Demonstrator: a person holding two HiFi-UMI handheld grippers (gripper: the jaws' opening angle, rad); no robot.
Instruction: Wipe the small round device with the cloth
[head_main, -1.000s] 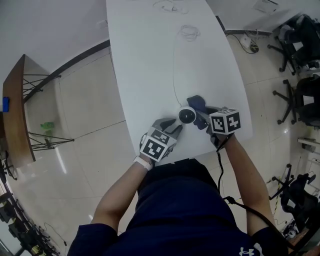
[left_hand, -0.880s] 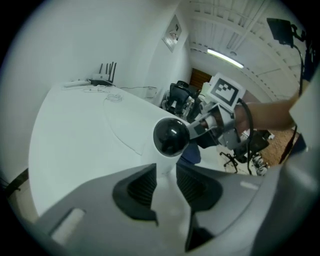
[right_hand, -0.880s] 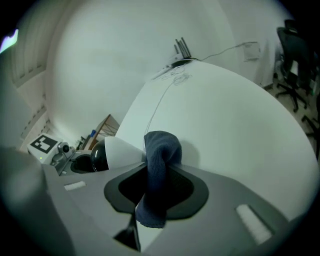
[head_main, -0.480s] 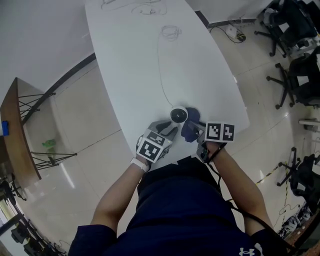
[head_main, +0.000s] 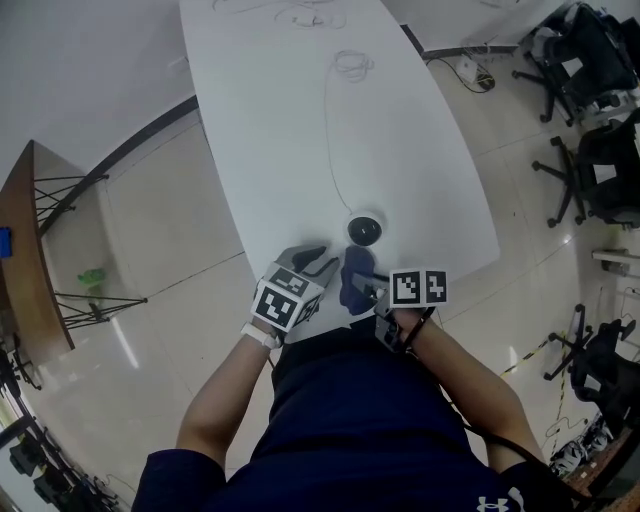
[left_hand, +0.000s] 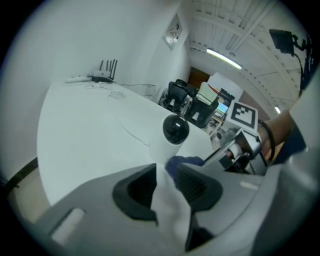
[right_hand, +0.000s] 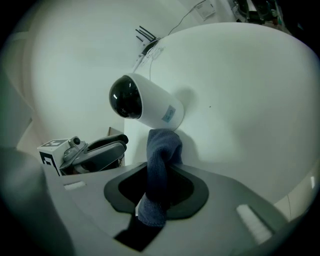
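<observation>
The small round device (head_main: 364, 229), white with a black dome, stands on the white table (head_main: 280, 120) near its front edge. It also shows in the left gripper view (left_hand: 176, 129) and the right gripper view (right_hand: 145, 102). My right gripper (head_main: 364, 286) is shut on a dark blue cloth (head_main: 354, 278), just short of the device and nearer the table's edge. The cloth (right_hand: 160, 165) hangs bunched between the right gripper's (right_hand: 159, 175) pads, its top close under the device. My left gripper (head_main: 316, 260) stands open and empty, left of the device and apart from it; only bare table shows between the left gripper's (left_hand: 165, 175) jaws.
A thin cable (head_main: 329, 130) runs from the device up the table to a coil (head_main: 350, 64). A router (left_hand: 102, 76) sits at the far end. Office chairs (head_main: 605, 160) stand at the right, a wooden side table (head_main: 25, 260) at the left.
My right gripper has rolled and carried the cloth from the device's right side round to its near side, towards the table's edge. The left gripper has drawn back a little from the device.
</observation>
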